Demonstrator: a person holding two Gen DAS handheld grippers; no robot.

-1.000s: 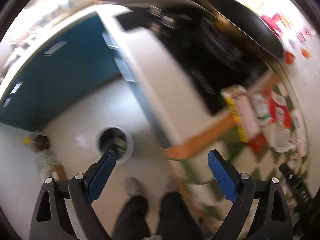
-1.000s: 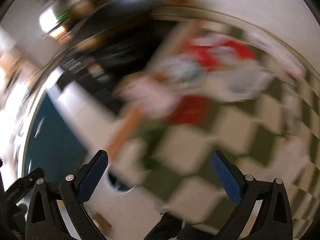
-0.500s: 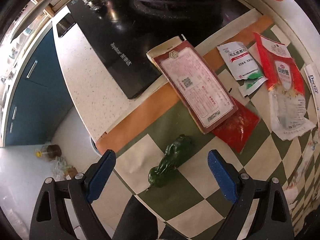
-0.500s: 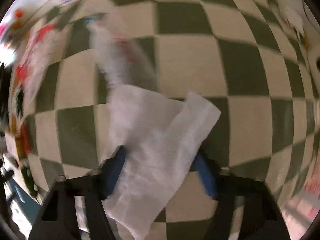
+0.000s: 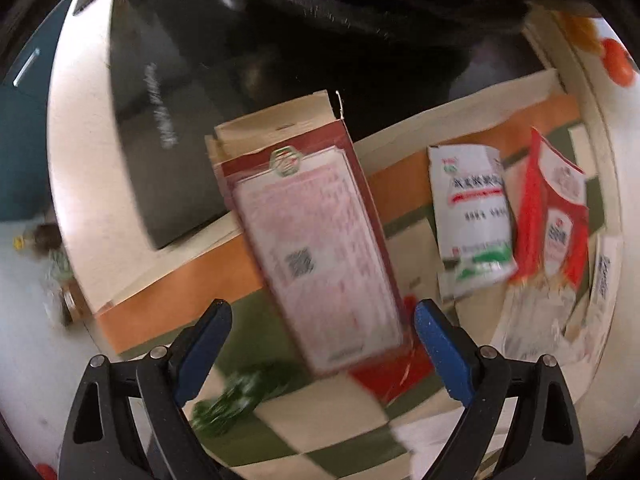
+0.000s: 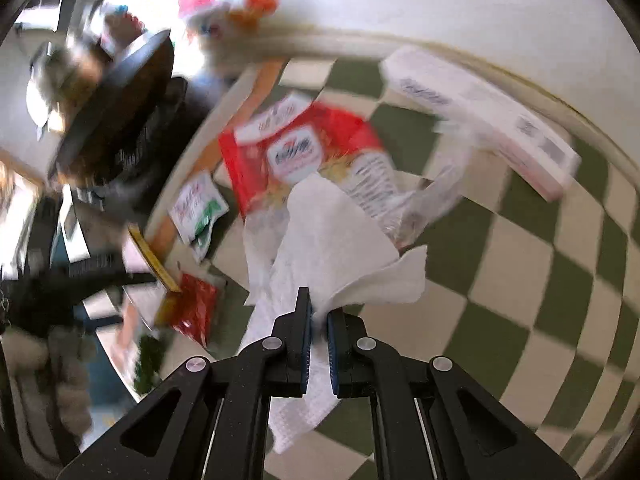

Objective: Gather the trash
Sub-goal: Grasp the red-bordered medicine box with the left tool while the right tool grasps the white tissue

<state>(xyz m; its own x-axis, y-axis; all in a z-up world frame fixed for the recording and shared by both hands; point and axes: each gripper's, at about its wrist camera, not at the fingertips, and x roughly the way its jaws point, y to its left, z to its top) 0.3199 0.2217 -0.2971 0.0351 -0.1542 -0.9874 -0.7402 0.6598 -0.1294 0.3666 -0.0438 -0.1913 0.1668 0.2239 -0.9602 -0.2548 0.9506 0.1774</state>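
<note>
- A green-and-cream checked cloth [image 6: 540,272] covers the counter beside a black stove [image 5: 168,128], wrappers strewn about.
- The paper towel [image 6: 340,248] is light and limp; any bunched fold will do.
- The right gripper [image 6: 319,320] points steeply down, jaws closing on it.
- The left gripper [image 5: 322,344] hangs straight down, jaws spread over a flat red box [image 5: 316,240].

Both fisheye views bend hard toward dark circular rims. Motion blur smears the red carton [image 5: 316,236] and the checkered cloth [image 6: 520,280]. Daylight glares white at the right view's upper left; the black hob [image 5: 320,40] stays dim.
</note>
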